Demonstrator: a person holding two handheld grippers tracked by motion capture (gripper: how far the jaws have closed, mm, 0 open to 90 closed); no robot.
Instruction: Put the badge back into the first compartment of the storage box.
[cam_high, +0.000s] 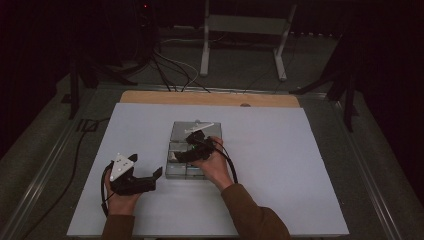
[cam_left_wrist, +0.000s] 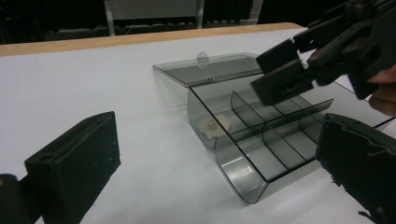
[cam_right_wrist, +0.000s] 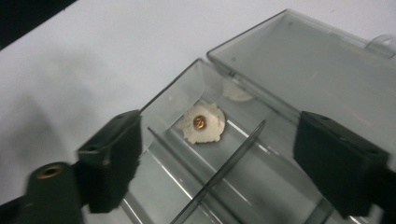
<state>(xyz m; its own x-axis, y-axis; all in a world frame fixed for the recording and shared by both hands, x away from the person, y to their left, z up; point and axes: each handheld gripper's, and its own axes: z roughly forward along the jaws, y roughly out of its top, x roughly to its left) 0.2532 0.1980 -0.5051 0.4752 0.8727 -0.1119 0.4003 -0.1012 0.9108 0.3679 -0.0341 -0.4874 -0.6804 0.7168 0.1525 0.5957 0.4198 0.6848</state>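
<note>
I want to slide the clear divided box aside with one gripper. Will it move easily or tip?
The clear divided box looks thin-walled and nearly empty, holding a small pale lump, so it is probably light and should slide readily on the smooth white table. Its lid lies open behind it, so a push there might swing the lid rather than move the box.

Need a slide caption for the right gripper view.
Open right claw above smoky divided box; white putty lump with copper-coloured bead inside.
</note>
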